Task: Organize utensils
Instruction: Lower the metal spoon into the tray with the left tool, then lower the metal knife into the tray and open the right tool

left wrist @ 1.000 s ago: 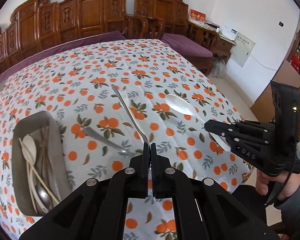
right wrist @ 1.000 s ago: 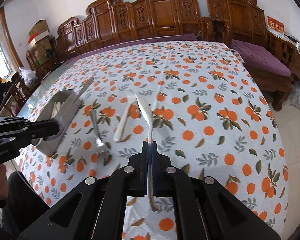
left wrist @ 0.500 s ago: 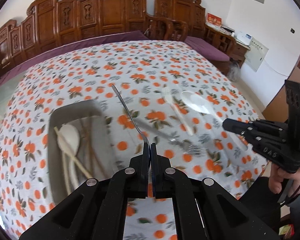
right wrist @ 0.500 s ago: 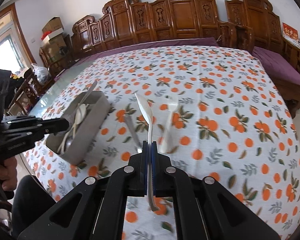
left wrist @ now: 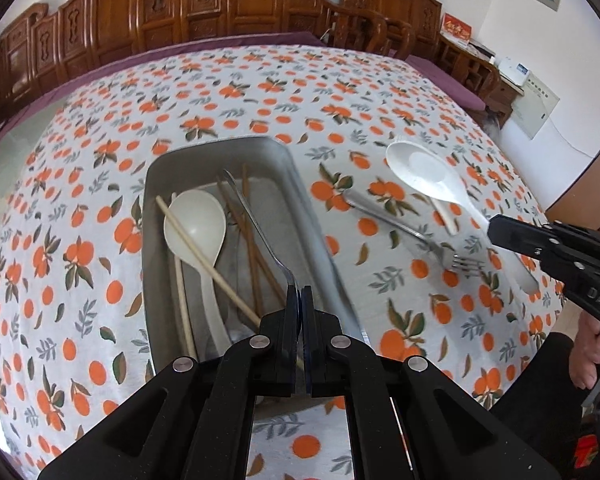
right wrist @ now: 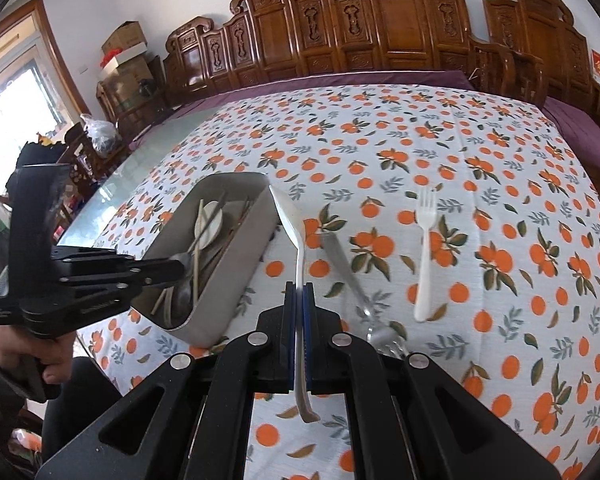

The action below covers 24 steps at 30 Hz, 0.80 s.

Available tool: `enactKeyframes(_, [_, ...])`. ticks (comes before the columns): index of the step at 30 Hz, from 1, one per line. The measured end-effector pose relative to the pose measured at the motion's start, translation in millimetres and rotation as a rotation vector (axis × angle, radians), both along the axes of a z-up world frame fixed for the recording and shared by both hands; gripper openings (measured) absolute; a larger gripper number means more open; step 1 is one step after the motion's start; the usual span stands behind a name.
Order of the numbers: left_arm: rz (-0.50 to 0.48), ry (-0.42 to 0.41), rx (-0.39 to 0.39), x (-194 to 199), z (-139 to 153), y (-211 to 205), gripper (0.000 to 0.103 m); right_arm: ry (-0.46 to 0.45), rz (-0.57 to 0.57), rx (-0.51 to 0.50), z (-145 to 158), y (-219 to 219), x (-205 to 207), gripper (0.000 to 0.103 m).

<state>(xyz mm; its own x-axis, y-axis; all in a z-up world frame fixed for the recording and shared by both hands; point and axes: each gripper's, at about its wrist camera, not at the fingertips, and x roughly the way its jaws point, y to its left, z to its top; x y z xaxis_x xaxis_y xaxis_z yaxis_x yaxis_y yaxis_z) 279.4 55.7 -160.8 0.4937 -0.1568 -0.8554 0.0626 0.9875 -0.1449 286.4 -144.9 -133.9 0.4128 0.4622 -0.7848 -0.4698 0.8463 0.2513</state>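
Jaws pressed together, the left gripper (left wrist: 300,296) pinches a metal utensil (left wrist: 256,224) by one end, what looks like a spoon, its handle slanting above the steel tray (left wrist: 312,208) of chopsticks (left wrist: 208,264) and a white ladle (left wrist: 196,228). The right gripper (right wrist: 299,292) is clamped on a white spoon (right wrist: 290,216) beside the tray's rim. On the orange-print tablecloth (right wrist: 500,208) lie a metal fork (right wrist: 348,276) and a white plastic fork (right wrist: 426,248), apart.
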Motion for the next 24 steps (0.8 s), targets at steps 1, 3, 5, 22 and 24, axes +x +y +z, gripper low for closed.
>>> enactKeyframes(1, [0.000, 0.006, -0.001, 1.0, -1.6, 2.0, 0.001, 0.005, 0.002, 0.001, 0.1, 3.2, 1.0, 0.004])
enactKeyframes(3, [0.004, 0.016, -0.002, 3.5, -4.7, 4.8, 0.001, 0.011, 0.003, 0.004, 1.4, 7.2, 1.9, 0.004])
enactKeyframes(5, [0.007, 0.028, -0.004, 7.1, -8.8, 7.4, 0.001, 0.017, 0.005, 0.007, 2.9, 11.3, 3.1, 0.004])
enactKeyframes(22, [0.076, 0.000, -0.032, -11.8, 6.3, 38.4, 0.003, 0.048, 0.050, -0.020, 9.5, 51.6, 7.5, 0.004])
enactKeyframes(24, [0.087, -0.021, -0.026, -20.7, 14.5, 44.7, 0.003, 0.049, 0.064, -0.023, 9.8, 61.6, 7.6, 0.004])
